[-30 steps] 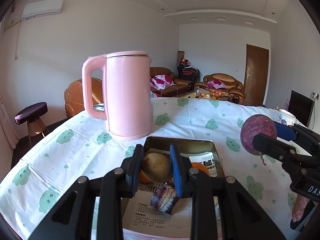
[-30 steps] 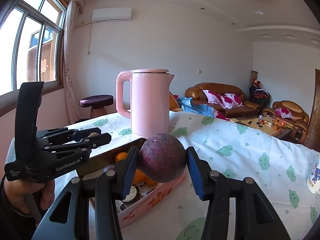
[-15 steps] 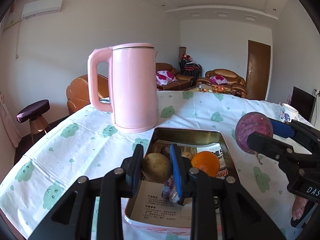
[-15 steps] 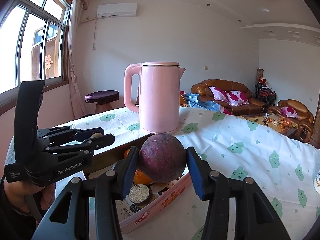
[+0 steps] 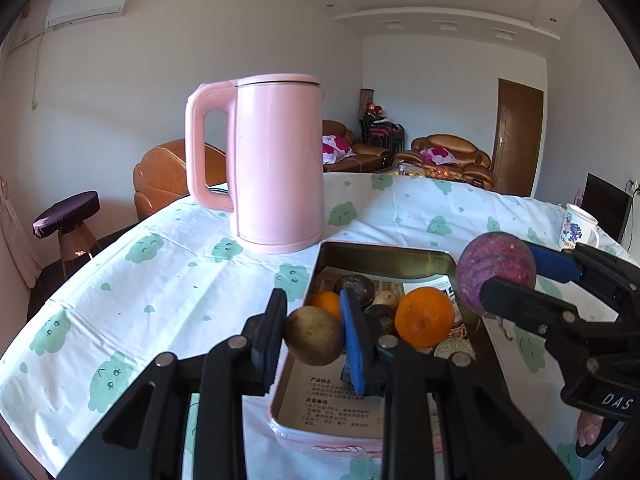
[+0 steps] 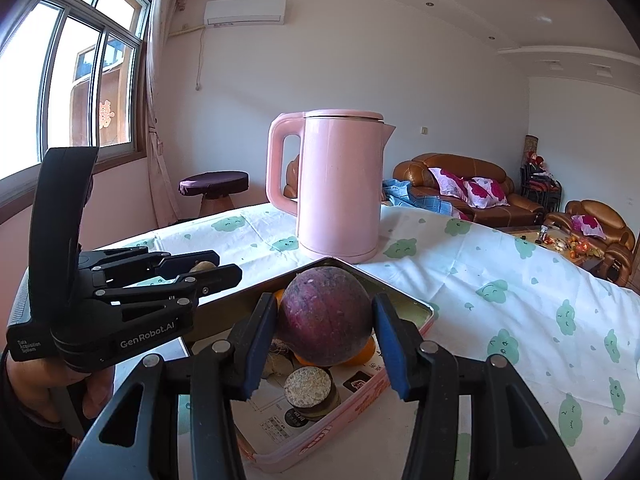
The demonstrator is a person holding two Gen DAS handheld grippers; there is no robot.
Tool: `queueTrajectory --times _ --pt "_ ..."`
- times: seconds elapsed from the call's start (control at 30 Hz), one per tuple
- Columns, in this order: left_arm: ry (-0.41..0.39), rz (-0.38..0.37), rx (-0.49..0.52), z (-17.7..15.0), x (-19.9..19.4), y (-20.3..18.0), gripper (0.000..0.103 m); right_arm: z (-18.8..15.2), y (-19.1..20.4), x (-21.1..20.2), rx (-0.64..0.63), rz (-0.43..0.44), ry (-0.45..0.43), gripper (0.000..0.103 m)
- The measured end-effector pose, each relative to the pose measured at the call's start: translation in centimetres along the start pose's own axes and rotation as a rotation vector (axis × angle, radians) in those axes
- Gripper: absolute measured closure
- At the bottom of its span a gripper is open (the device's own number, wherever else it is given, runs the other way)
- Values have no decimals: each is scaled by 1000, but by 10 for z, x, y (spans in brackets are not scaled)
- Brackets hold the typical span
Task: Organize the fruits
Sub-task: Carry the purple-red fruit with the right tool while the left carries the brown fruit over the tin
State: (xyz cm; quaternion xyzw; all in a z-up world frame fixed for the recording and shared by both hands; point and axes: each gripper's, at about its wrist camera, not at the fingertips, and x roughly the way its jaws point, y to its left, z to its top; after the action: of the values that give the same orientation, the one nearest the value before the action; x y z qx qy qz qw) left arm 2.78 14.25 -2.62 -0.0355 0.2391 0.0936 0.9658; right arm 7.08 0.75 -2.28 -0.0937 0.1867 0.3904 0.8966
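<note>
Two fruits are up in the air over the tin. The small brownish-green fruit [image 5: 314, 335] is clamped between the blue pads of the left gripper [image 5: 313, 334], held just above the near left edge of the tin [image 5: 384, 258]. The bigger, round purple fruit [image 6: 325, 316] is squeezed in the right gripper [image 6: 325, 322], both pads pressing its sides, and it hangs over the tin's right side; from the left gripper's view the same purple fruit [image 5: 496, 270] sits just past the tin's right rim.

Inside the shallow pink-walled tin lie a large orange [image 5: 424, 317], a smaller orange [image 5: 325, 303] behind it, a couple of dark roundish fruits [image 5: 356, 285] near the far end, and a printed paper sheet [image 5: 336, 400] lining the bottom. From the right gripper's view a dark fruit with a pale cut face [image 6: 309, 388] rests near the tin's front wall, below the purple one.

A tall pink kettle [image 5: 276, 164] stands upright just beyond the tin's far left corner, its handle to the left. Everything sits on a table covered by a white cloth with green cloud faces [image 5: 160, 280]. A white printed mug [image 5: 576, 230] stands well off to the right on the cloth.

A hand [image 6: 44, 392] grips the left tool's handle at the lower left of the right gripper's view. Beyond the table are brown leather sofas [image 6: 464, 188], a dark stool [image 6: 214, 184] and a window [image 6: 76, 80].
</note>
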Motion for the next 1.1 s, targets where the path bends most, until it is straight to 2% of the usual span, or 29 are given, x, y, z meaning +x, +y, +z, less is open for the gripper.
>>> queueTrajectory --times 1.1 --pt "40 -15 8 -14 7 7 74 -14 18 18 -6 42 64 52"
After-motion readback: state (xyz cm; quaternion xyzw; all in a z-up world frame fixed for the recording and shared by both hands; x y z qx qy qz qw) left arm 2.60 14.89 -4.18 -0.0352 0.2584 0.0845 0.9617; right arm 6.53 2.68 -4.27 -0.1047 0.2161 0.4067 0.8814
